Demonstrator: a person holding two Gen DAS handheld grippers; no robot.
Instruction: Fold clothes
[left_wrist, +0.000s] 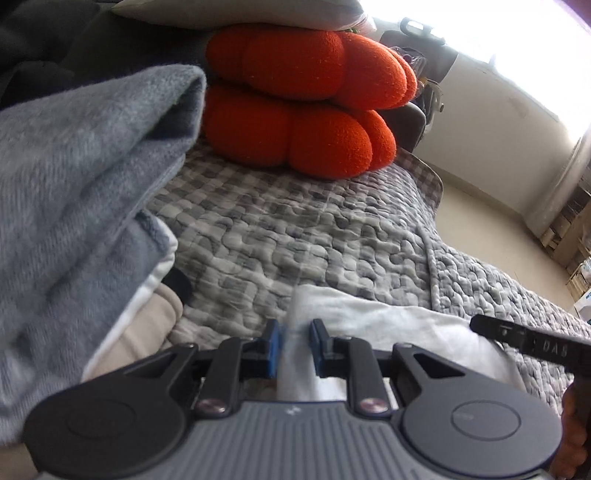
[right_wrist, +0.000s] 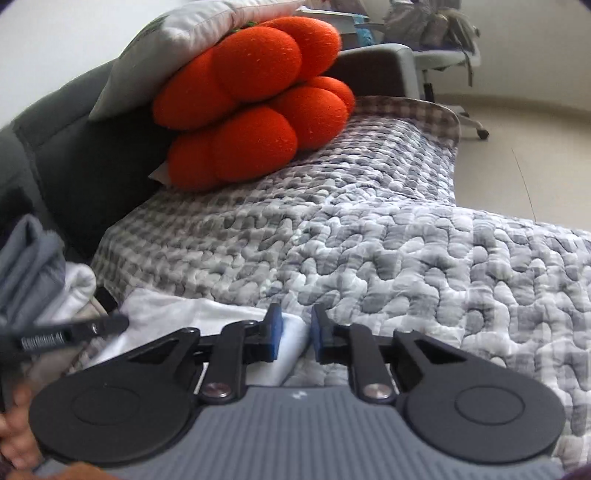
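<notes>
A white garment (left_wrist: 406, 325) lies on the grey checked quilt (left_wrist: 295, 229) at the near edge. My left gripper (left_wrist: 294, 347) is shut on a raised fold of it, and the cloth fills the narrow gap between the blue pads. In the right wrist view the same white garment (right_wrist: 177, 310) spreads to the left. My right gripper (right_wrist: 297, 339) is shut on its right corner, with a sliver of quilt (right_wrist: 406, 258) showing beside the cloth. The two grippers sit close together, side by side.
A pile of grey fleece (left_wrist: 74, 184) over white and beige cloth (left_wrist: 147, 332) rises at the left. An orange lobed cushion (left_wrist: 295, 103) under a pale pillow (right_wrist: 177, 33) leans on the dark sofa back (right_wrist: 74, 147). Bare floor (right_wrist: 517, 147) and an office chair (right_wrist: 436, 55) lie to the right.
</notes>
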